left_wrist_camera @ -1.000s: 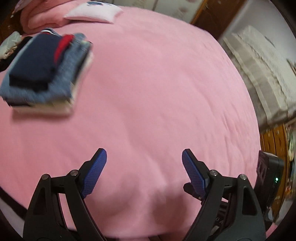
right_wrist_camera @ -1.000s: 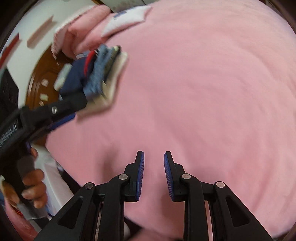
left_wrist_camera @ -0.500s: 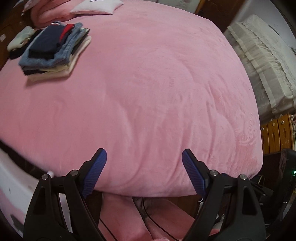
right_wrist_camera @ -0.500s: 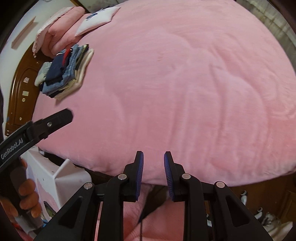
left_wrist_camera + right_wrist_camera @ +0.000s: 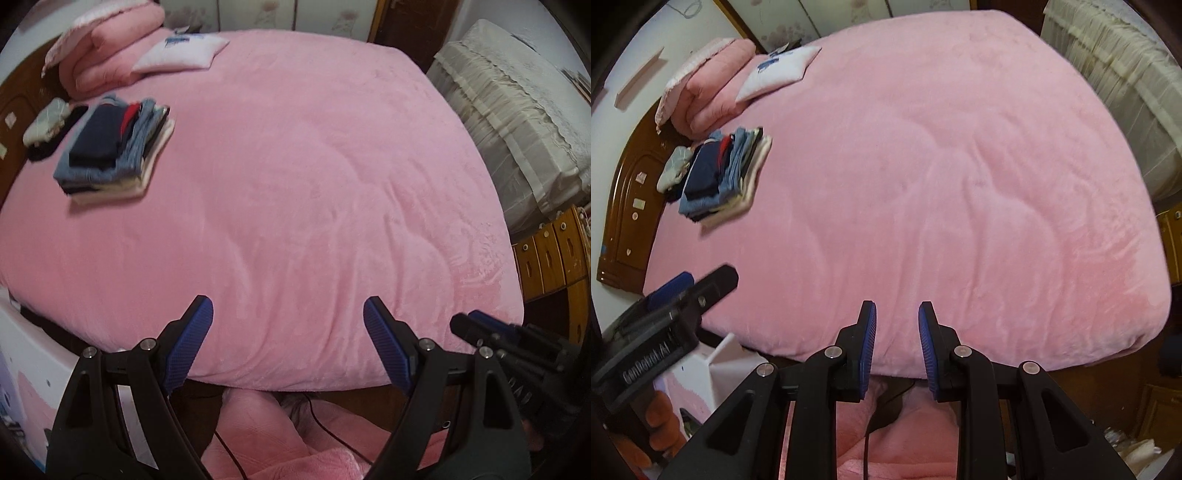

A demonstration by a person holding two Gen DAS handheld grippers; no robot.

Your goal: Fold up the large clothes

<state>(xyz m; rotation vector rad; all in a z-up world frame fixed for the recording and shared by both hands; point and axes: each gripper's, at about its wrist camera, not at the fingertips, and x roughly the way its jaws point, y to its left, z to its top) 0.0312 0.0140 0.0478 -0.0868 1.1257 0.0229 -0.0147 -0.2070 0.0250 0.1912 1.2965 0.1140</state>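
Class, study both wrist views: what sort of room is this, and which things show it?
Most likely a home bedroom: a wide bed under a pink blanket, a white pillow by the wooden headboard, and a stack of folded clothes.

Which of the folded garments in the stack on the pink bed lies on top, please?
The dark navy folded garment tops the stack, above the blue denim piece; the cream folded garment lies at the bottom.

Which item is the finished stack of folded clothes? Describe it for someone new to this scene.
On the pink bed, look toward the headboard-side edge, below the rolled pink quilt. The folded stack lies there: navy on top, denim beneath, cream at the bottom, unlike the white pillow beyond.
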